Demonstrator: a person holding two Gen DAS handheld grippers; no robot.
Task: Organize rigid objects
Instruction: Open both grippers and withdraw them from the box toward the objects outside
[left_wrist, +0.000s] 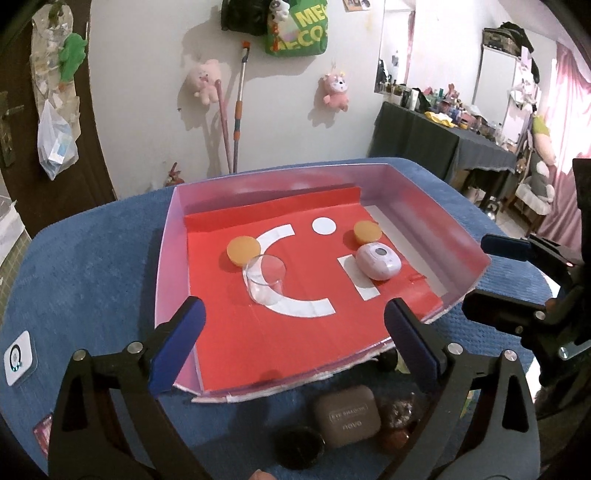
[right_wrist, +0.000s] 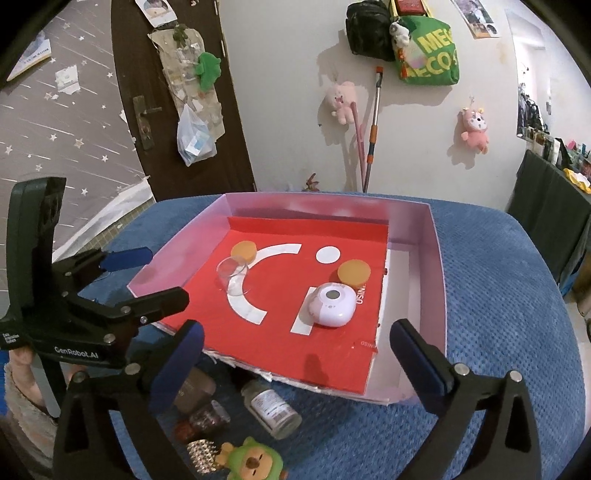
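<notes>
1. Both tongs — left tongs (left_wrist: 291, 334), right tongs (right_wrist: 295, 349) — gape wide, empty, above the tray's near edge.
2. Clear plastic cup (left_wrist: 265, 278) and pink rounded case (right_wrist: 332, 304) lie inside the red-lined tray (left_wrist: 170, 266).
3. Likely between placements — next, fetch the brown eyeshadow case (left_wrist: 347, 415) from the counter.

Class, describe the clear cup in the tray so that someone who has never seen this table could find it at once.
Find the shallow pink-walled tray with a red floor on the blue cloth. On its left side, beside an orange disc, the clear cup lies tipped on its side. It is the only see-through thing in the tray.
</notes>
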